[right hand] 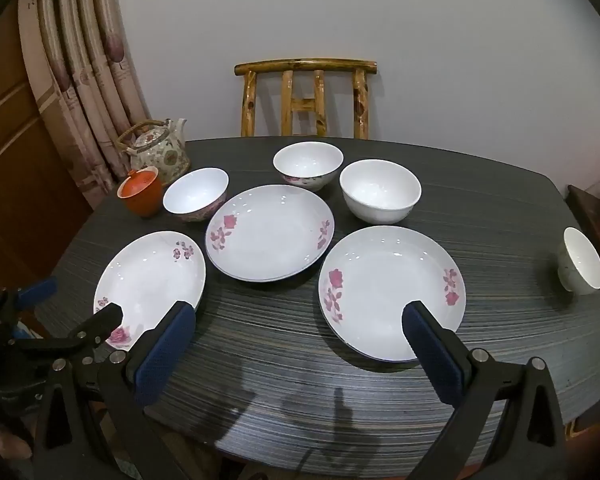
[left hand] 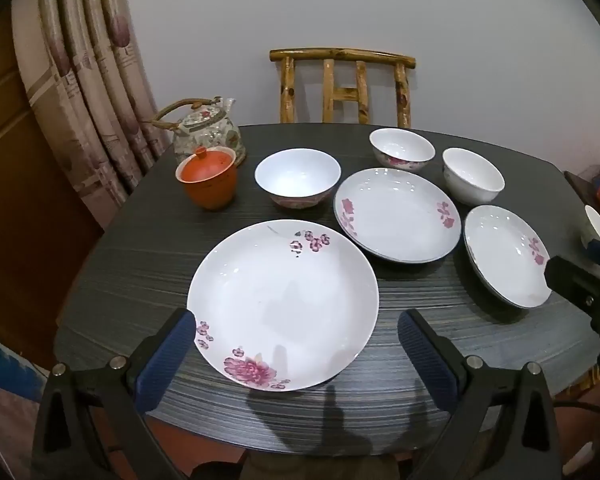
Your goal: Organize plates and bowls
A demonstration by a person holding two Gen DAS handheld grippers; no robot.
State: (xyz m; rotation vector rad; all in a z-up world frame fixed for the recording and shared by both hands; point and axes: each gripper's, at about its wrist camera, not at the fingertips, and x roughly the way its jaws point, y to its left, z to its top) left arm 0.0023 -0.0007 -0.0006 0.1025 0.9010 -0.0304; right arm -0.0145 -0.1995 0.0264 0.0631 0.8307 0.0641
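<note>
Three white floral plates lie on the dark table (left hand: 148, 272): a large one (left hand: 283, 306) at the front left, one in the middle (left hand: 396, 215) and one at the right (left hand: 506, 256). In the right wrist view they show as left (right hand: 150, 276), middle (right hand: 270, 232) and right (right hand: 392, 292). Three white bowls stand behind them (right hand: 196, 194) (right hand: 308, 164) (right hand: 380, 190); a further bowl (right hand: 580, 260) stands at the far right edge. My left gripper (left hand: 292, 354) is open and empty over the large plate's near rim. My right gripper (right hand: 298, 344) is open and empty, above the table before the right plate.
An orange lidded cup (left hand: 207, 178) and a floral teapot (left hand: 208, 132) stand at the table's back left. A bamboo chair (left hand: 342, 88) is behind the table, curtains (left hand: 80, 80) at the left. The table's near edge is just below the grippers.
</note>
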